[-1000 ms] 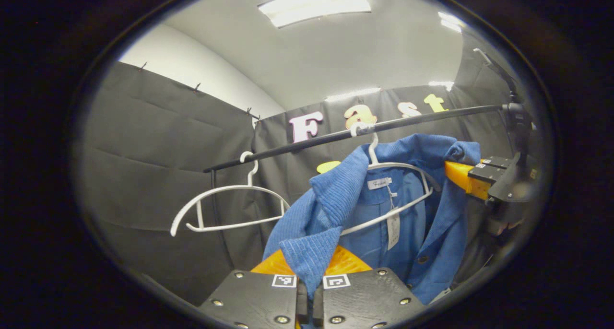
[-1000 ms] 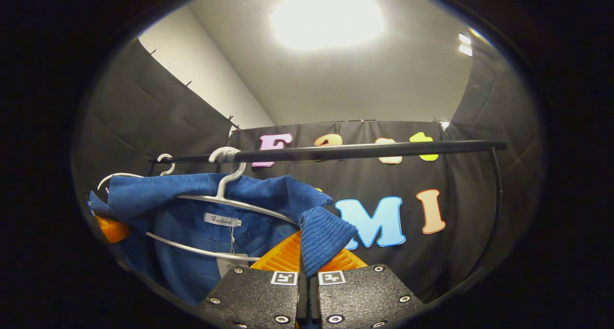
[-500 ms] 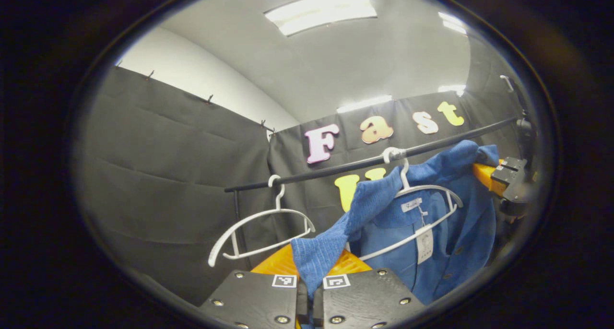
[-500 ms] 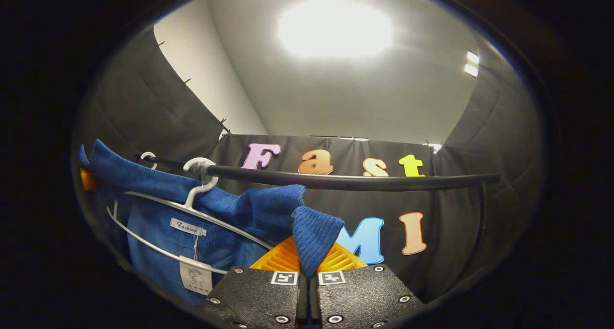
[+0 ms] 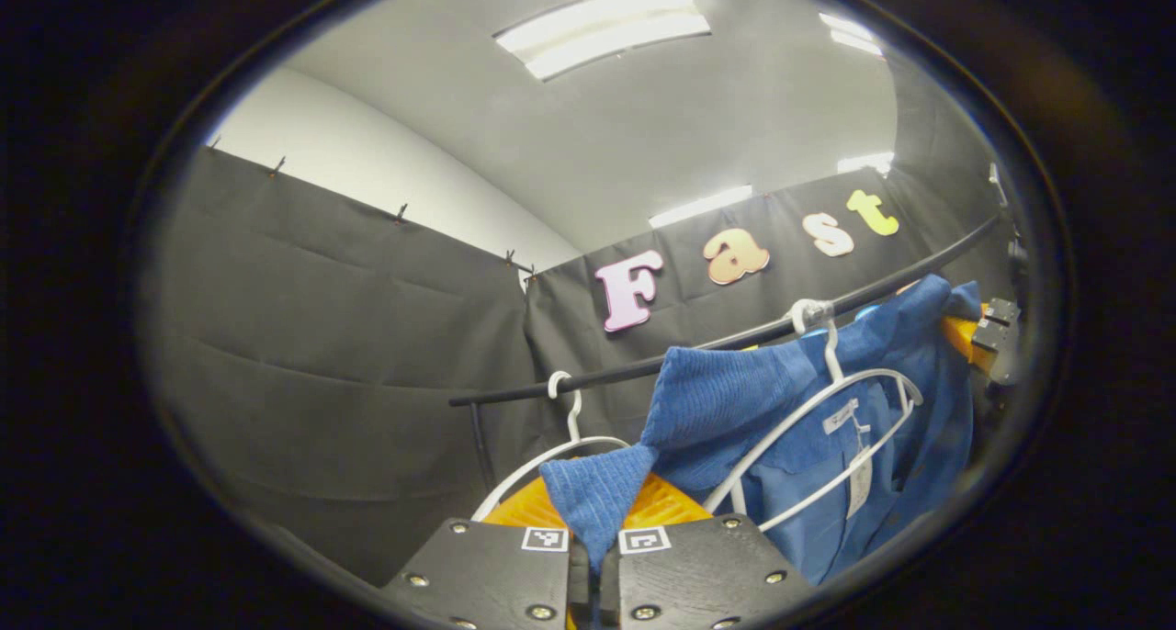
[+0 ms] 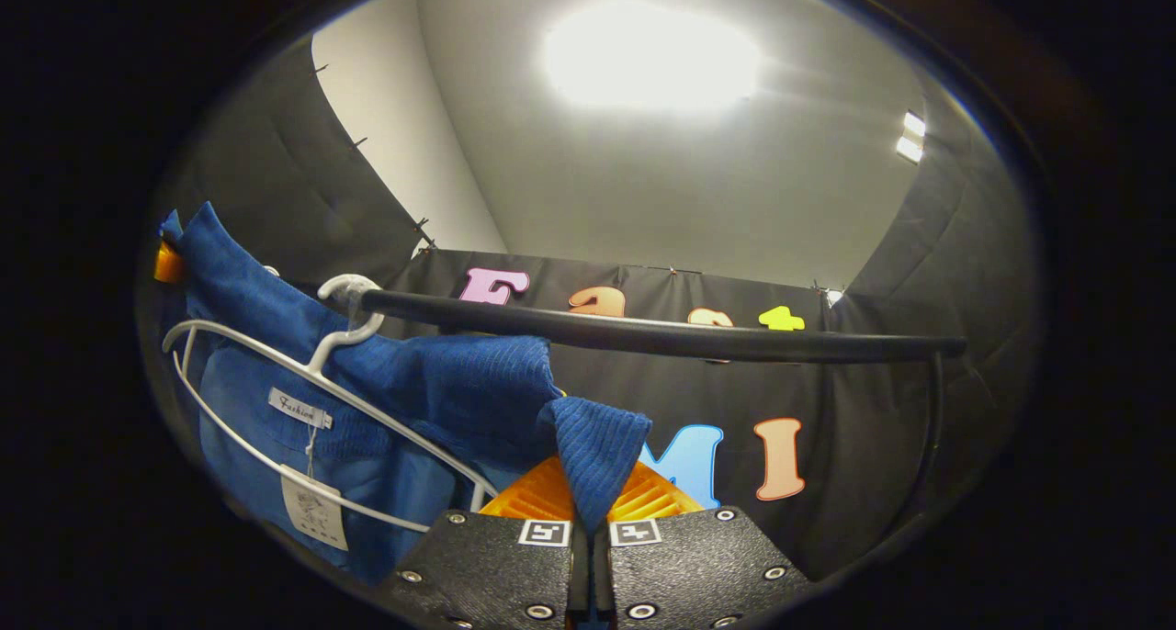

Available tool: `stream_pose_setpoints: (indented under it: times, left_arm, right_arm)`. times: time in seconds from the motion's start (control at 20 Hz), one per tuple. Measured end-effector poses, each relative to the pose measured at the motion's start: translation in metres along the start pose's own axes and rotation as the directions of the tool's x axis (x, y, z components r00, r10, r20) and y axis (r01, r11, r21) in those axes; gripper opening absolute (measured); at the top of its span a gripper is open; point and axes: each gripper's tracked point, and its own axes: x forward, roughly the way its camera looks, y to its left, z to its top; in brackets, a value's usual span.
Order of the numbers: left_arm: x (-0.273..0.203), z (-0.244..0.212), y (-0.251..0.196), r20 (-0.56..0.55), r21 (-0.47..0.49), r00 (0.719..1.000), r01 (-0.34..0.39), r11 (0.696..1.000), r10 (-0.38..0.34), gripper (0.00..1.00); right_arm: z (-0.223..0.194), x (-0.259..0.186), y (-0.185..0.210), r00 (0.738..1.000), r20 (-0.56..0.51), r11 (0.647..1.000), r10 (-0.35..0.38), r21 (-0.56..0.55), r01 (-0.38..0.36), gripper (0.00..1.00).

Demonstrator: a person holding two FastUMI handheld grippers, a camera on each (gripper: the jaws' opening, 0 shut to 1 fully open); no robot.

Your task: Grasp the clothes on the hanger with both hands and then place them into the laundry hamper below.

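A blue ribbed garment point(image 5: 808, 400) hangs about a white hanger point(image 5: 827, 410) on the black rail point(image 5: 735, 338). In the left gripper view my left gripper point(image 5: 593, 566) is shut on a fold of the garment's shoulder, which stretches up toward the hanger. The right gripper point(image 5: 988, 336) shows at the far right, holding the other shoulder. In the right gripper view my right gripper point(image 6: 588, 561) is shut on a fold of the same garment point(image 6: 423, 400), whose hanger point(image 6: 303, 391) hooks the rail point(image 6: 661, 334) at left. The left gripper point(image 6: 168, 263) shows at the left edge.
A second, bare white hanger point(image 5: 560, 437) hangs on the rail to the left of the garment, close behind my left gripper. The rail's upright post point(image 5: 478, 442) stands at its left end, another post point(image 6: 932, 410) at the right. Black cloth walls surround the rack.
Both grippers have pulled apart and back from the rail, keeping their hold. The garment's shoulders are stretched out off the hanger, which has tilted. The bare hanger now sits nearer my left gripper.
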Motion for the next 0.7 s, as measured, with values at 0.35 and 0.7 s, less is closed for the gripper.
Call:
stream_pose_setpoints:
  times: [0.35,0.7]
  left_arm:
    - [0.036,-0.004,0.002,0.012,0.034,0.999,0.030,0.999,-0.030,0.09]
    - [0.058,-0.022,-0.002,-0.034,0.010,0.994,0.100,0.995,-0.100,0.05]
  right_arm:
    - [-0.035,0.029,-0.005,0.998,-0.054,1.000,-0.015,0.025,0.016,0.02]
    - [-0.068,0.057,-0.002,0.992,-0.122,0.997,-0.027,0.066,0.035,0.01]
